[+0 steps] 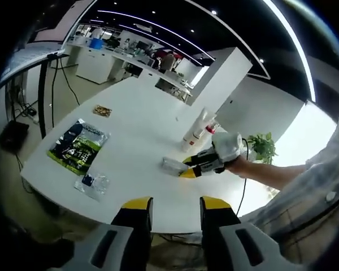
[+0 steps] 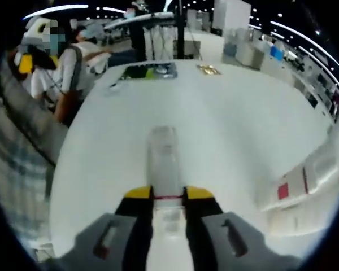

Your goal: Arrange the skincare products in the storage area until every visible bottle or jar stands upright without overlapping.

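While the white desk (image 1: 135, 130) carries everything, two tall bottles (image 1: 199, 129) stand upright at its far right edge. Green packet (image 1: 79, 145) and small clear bag (image 1: 93, 185) lie at left, well apart. Right claw (image 2: 168, 196) is clamped on a clear bottle (image 2: 164, 161) lying flat; looks light, stiff, prob. slick, so grip mid-body. Left claw (image 1: 174, 204) hovers, jaws apart, w/ nothing between.

Clear bottle (image 2: 164, 164) lies flat; white bottles (image 1: 199, 127) stand upright near it
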The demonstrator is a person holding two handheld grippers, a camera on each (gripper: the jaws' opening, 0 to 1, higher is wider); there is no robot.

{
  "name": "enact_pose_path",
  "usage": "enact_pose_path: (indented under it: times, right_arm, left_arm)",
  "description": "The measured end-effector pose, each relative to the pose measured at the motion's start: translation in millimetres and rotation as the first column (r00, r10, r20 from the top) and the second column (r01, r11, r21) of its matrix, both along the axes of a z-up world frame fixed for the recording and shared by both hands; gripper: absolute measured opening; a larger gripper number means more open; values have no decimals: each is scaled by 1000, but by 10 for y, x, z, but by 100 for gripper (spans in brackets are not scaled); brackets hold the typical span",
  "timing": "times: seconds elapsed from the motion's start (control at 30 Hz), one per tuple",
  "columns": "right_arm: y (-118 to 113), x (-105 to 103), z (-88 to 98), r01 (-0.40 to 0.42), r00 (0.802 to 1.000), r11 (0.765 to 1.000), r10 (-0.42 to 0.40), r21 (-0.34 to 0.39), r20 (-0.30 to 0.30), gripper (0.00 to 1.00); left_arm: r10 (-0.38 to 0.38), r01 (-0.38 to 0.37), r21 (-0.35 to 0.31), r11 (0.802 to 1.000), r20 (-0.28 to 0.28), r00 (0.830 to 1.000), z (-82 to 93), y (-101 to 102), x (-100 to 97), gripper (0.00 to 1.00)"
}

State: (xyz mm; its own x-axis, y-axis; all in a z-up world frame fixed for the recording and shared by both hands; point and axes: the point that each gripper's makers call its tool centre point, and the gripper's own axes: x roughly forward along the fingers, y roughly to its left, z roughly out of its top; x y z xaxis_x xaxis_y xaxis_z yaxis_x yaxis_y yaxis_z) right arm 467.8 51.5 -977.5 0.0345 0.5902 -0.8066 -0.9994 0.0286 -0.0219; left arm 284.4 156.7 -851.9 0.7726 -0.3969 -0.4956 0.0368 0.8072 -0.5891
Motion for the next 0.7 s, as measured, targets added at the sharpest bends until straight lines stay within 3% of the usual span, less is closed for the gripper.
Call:
enact_pose_path:
  times: [0.07, 0.17, 0.3, 0.33, 0.37, 0.43, 0.47, 0.6, 0.7]
  right_arm:
    - [39, -39, 90, -74, 996, 997, 72, 34, 55, 18]
    - [53, -66, 289, -122, 983, 990, 111, 72, 143, 18]
    - [125, -309, 629, -250, 953, 957, 217, 146, 211, 18]
    - [147, -414, 695, -307, 937, 939, 269, 156, 222, 18]
    - [196, -603, 844, -413, 892, 894, 359, 173, 274, 18]
    - [206, -753, 951, -485, 852, 860, 423, 158, 308, 18]
    - [217, -848, 1015, -532, 823, 834, 466, 150, 326, 18]
    - [227, -1029, 1184, -600, 772, 789, 530, 129, 352, 18]
    - [221, -1137, 1316, -629, 753, 764, 553, 143, 356, 18]
  left_arm:
    - [-2, 2, -6, 1000, -1, 1000, 2, -9, -2, 35]
    - [19, -19, -48, 999, 9, 1000, 34, -5, 15, 37]
    - [28, -28, -128, 991, -3, 1000, 59, -45, 58, 39]
    - [18, -20, -152, 988, -12, 1000, 63, -81, 73, 40]
    - [-5, 0, -187, 982, -28, 1000, 59, -137, 94, 41]
    - [-37, 31, -215, 976, -24, 999, 73, -226, 173, 46]
    - [-61, 53, -235, 971, -26, 998, 82, -293, 220, 49]
    - [-132, 119, -278, 953, -28, 991, 121, -501, 334, 55]
    - [-199, 179, -280, 943, -44, 979, 100, -660, 410, 56]
